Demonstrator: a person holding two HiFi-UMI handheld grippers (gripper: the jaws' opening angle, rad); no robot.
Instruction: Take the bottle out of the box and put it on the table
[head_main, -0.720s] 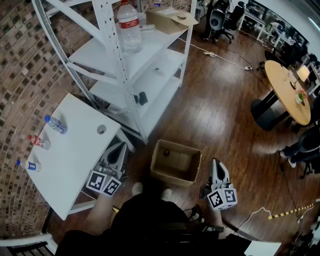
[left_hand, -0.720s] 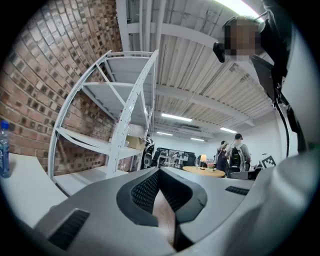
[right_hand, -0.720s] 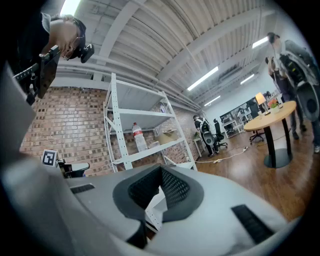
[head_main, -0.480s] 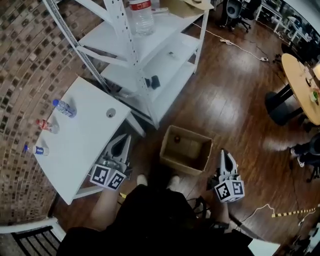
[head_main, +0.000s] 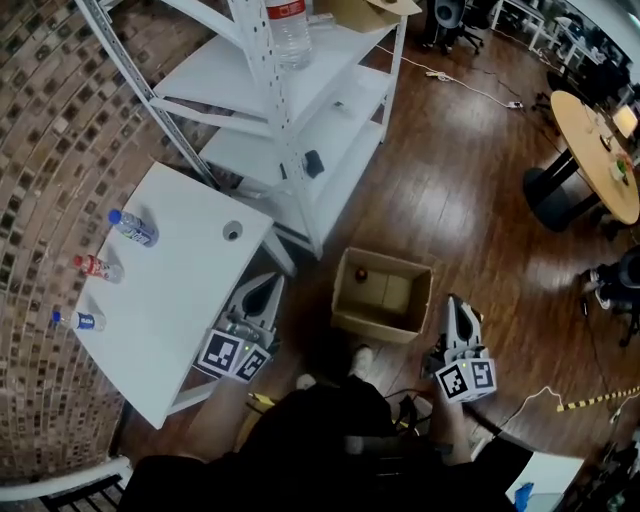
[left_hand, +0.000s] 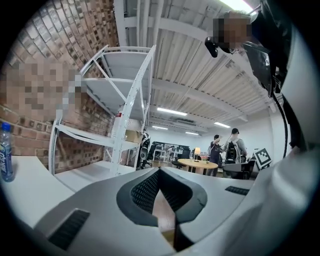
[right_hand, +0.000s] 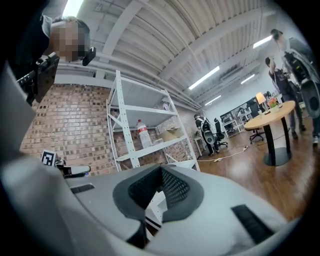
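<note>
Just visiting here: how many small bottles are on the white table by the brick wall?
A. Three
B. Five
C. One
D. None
A: the head view shows three on the white table, near its far edge: a blue-capped bottle, a red-labelled bottle and a blue-labelled bottle.

The head camera is looking steeply down, the box (head_main: 378, 325) near centre, the white rack (head_main: 240, 75) at eleven o'clock. Both gripper views are looking level from low down, sharing that rack.
</note>
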